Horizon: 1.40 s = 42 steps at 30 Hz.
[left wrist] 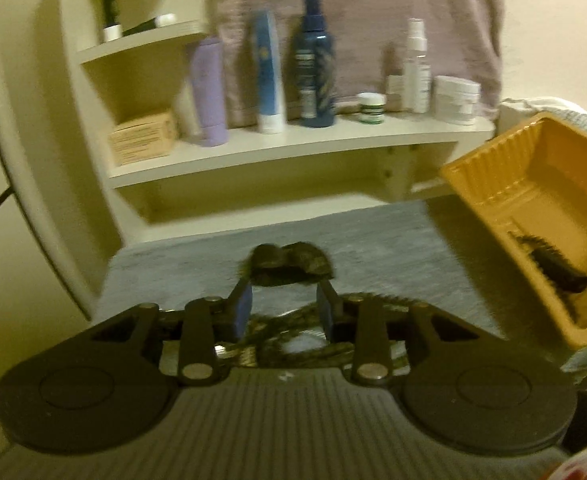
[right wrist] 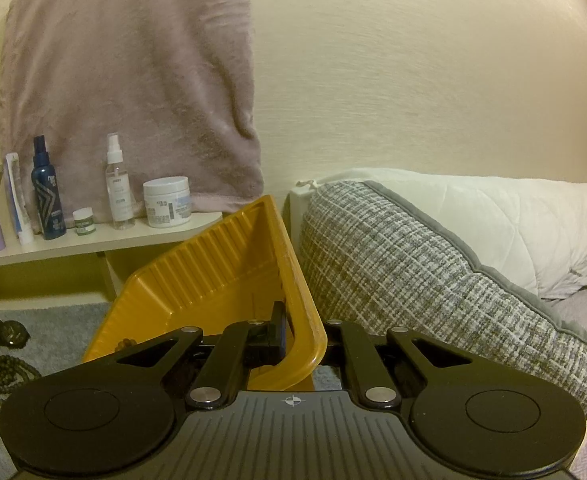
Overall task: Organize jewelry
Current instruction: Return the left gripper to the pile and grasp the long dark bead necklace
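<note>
A dark bracelet-like piece [left wrist: 289,265] lies on the grey cloth surface [left wrist: 393,248], just beyond the tips of my left gripper [left wrist: 284,286]. That gripper is open, and only grey cloth shows between its blue pads [left wrist: 240,310]. A dark beaded strand [left wrist: 293,330] lies under and behind the fingers. A yellow ribbed tray [left wrist: 493,176] is held tilted at the right, with one dark piece [left wrist: 553,270] inside. In the right wrist view my right gripper [right wrist: 297,332] is shut on the tray's rim [right wrist: 307,320]. The bracelet-like piece [right wrist: 7,332] and the beaded strand [right wrist: 1,374] lie at the far left.
A cream shelf [left wrist: 293,148] behind the cloth holds a blue bottle [left wrist: 315,64], tubes, a spray bottle [right wrist: 118,184] and a white jar [right wrist: 167,202]. A pink towel [right wrist: 133,80] hangs on the wall. A grey woven pillow [right wrist: 433,280] and white bedding [right wrist: 513,220] lie right of the tray.
</note>
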### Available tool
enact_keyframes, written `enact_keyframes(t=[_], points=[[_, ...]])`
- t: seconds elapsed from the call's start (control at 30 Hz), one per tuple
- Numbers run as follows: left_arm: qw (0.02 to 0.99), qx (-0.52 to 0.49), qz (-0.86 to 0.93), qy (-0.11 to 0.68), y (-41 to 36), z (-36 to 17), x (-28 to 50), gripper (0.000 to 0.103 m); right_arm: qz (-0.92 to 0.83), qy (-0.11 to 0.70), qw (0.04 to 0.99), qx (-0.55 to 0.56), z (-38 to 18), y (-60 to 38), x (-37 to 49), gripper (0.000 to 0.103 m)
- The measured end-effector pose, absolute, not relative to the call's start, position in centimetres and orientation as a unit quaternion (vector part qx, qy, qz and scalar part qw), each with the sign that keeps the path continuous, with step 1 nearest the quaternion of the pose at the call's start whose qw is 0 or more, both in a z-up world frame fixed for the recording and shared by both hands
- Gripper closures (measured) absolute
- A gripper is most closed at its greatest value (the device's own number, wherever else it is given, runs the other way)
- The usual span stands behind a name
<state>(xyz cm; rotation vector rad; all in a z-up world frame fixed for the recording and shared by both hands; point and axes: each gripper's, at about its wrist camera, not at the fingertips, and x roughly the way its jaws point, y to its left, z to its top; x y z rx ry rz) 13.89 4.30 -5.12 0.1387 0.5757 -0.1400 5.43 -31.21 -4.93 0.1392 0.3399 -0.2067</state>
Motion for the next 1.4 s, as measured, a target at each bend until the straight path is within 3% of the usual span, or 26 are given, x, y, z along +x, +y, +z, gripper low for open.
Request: enact_keyframes(t=[0.23,0.73,0.87,0.97,1.1,1.23,1.4], points=[[0.951,0.095,-0.039,0.291,6.5,-6.3,13.6,0.063,-0.104,0.17,0.978,0.066,-5.0,-31.3,5.5,0.095],[0.949,0.098,-0.041,0.296,7.0,-7.5,13.7,0.063,-0.105,0.171,0.978,0.064,-5.1,-31.3,5.5,0.095],[0.946,0.108,-0.038,0.304,6.7,-8.3,14.8,0.078,-0.106,0.171,0.977,0.064,-5.1,-31.4,5.6,0.095],[0.943,0.114,-0.038,0.31,6.6,-8.8,15.3,0.084,-0.106,0.172,0.977,0.064,-5.2,-31.5,5.6,0.095],[0.941,0.125,-0.037,0.313,6.3,-9.2,15.6,0.087,-0.107,0.173,0.977,0.064,-5.3,-31.5,5.6,0.095],[0.937,0.15,-0.037,0.312,6.0,-9.3,15.5,0.097,-0.107,0.174,0.977,0.064,-5.3,-31.6,5.6,0.095],[0.933,0.176,-0.043,0.31,5.9,-9.3,15.2,0.097,-0.107,0.173,0.977,0.065,-5.4,-31.6,5.7,0.095]])
